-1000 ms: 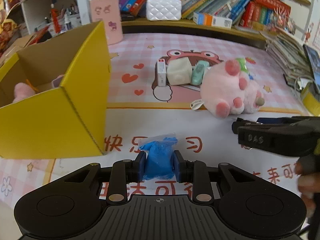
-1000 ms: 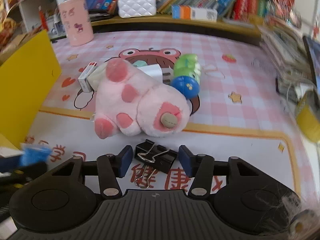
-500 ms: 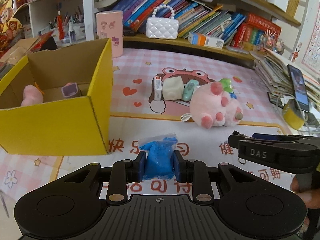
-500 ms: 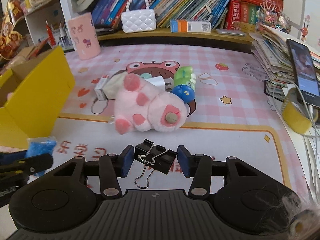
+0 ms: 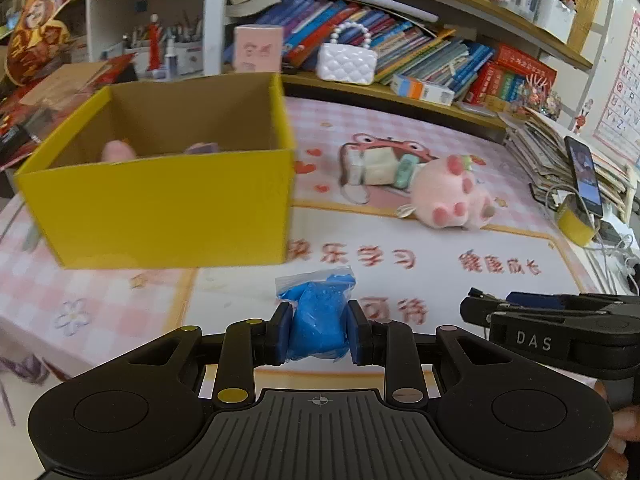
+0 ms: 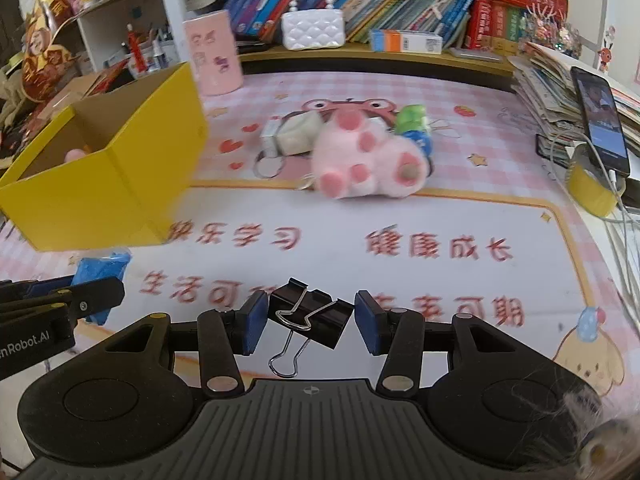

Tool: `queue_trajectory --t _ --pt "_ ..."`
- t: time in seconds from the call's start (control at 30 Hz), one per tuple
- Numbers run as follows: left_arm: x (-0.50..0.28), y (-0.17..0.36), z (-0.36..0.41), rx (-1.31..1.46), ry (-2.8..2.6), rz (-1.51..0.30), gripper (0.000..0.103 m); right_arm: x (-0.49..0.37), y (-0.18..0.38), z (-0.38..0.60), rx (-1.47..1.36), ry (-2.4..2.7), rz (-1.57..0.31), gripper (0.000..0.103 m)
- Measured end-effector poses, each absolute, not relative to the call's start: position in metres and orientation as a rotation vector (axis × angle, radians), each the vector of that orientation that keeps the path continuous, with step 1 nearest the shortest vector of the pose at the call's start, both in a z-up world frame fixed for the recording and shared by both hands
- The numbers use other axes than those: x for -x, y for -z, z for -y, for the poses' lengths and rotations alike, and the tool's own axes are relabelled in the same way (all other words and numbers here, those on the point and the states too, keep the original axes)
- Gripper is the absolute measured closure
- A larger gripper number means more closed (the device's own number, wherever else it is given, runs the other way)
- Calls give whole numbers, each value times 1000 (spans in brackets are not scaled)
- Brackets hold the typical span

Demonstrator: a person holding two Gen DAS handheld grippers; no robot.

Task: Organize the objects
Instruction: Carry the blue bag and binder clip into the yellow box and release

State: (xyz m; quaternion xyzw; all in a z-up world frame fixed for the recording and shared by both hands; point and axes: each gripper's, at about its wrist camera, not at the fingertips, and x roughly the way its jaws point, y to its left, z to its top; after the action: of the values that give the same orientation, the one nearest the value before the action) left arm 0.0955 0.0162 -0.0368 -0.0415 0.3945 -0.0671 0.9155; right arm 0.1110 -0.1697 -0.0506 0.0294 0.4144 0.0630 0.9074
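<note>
My left gripper [image 5: 319,328] is shut on a blue clay bag [image 5: 318,316] and holds it above the mat, in front of the open yellow box [image 5: 168,200]. The box holds a pink toy [image 5: 116,150] and a purple item [image 5: 204,147]. My right gripper [image 6: 312,320] is shut on a black binder clip [image 6: 310,316], lifted off the mat. A pink plush [image 6: 366,164] lies mid-mat beside a white cube [image 5: 378,168], a small white box [image 5: 354,168], a mint item [image 5: 406,168] and a green and blue toy [image 6: 414,126]. The right gripper also shows in the left view [image 5: 560,320].
A bookshelf with a white quilted purse [image 6: 312,30] and a pink cup [image 6: 214,56] runs along the back. A stack of books with a phone [image 6: 598,116] and a yellow tape roll [image 6: 592,192] stands at the right edge. Clutter lies left of the box.
Both grippers have risen and pulled back from the mat with their objects. The box and the plush now look farther and lower; the left view has swung towards the box.
</note>
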Motion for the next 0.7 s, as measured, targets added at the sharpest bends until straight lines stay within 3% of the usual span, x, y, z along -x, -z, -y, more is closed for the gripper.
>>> queue_trajectory --t 0.7 --pt "-20 30 -146 79 68 -786 77 -47 39 23 6 -242 -810 58"
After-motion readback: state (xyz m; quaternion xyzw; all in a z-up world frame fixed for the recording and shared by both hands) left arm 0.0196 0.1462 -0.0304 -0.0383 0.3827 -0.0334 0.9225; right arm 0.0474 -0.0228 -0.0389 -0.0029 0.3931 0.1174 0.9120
